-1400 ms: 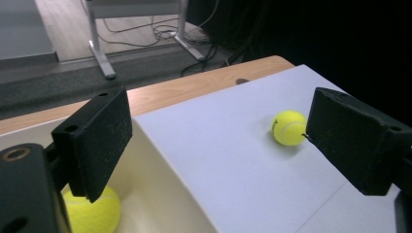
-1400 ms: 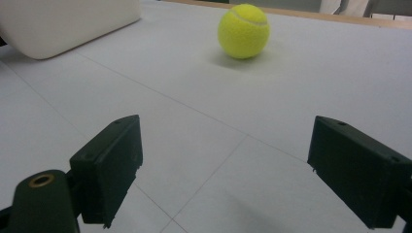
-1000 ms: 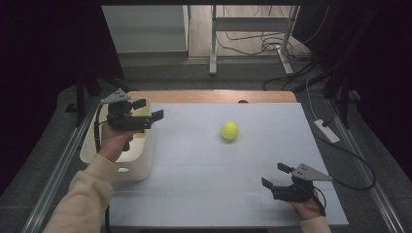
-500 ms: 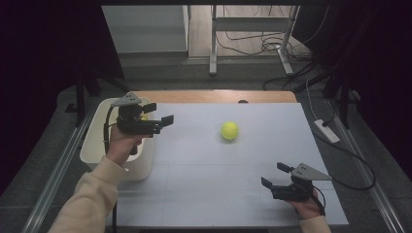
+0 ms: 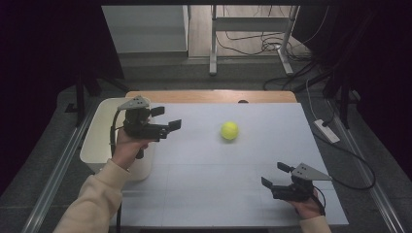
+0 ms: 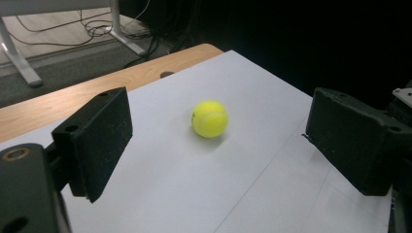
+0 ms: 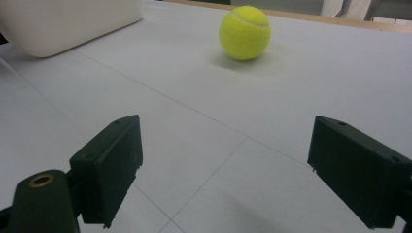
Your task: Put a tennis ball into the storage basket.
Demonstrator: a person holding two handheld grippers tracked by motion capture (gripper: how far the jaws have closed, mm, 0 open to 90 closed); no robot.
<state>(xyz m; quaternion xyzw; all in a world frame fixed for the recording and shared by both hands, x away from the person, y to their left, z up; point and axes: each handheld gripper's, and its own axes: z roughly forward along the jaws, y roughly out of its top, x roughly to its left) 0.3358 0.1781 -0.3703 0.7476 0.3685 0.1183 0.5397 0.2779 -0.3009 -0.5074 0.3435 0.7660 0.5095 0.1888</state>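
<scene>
A yellow tennis ball (image 5: 229,130) lies on the white desk (image 5: 204,194), ahead of the left claw (image 5: 167,127), whose jaws stand wide apart and empty. A white bin (image 5: 99,141) sits under that hand, contents unseen. The right claw (image 5: 273,175) rests empty, jaws wide apart.

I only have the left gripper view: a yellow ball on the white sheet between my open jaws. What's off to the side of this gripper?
Observer: A white bin sits at the table's left edge, just beside the left gripper.
Operator: Where's the other gripper?
Observer: The right gripper sits low at the near right part of the sheet, jaws open, nothing between them.
Operator: Is the tennis ball touching anything?
Observer: No, it lies alone on the sheet, apart from both grippers and the bin.
</scene>
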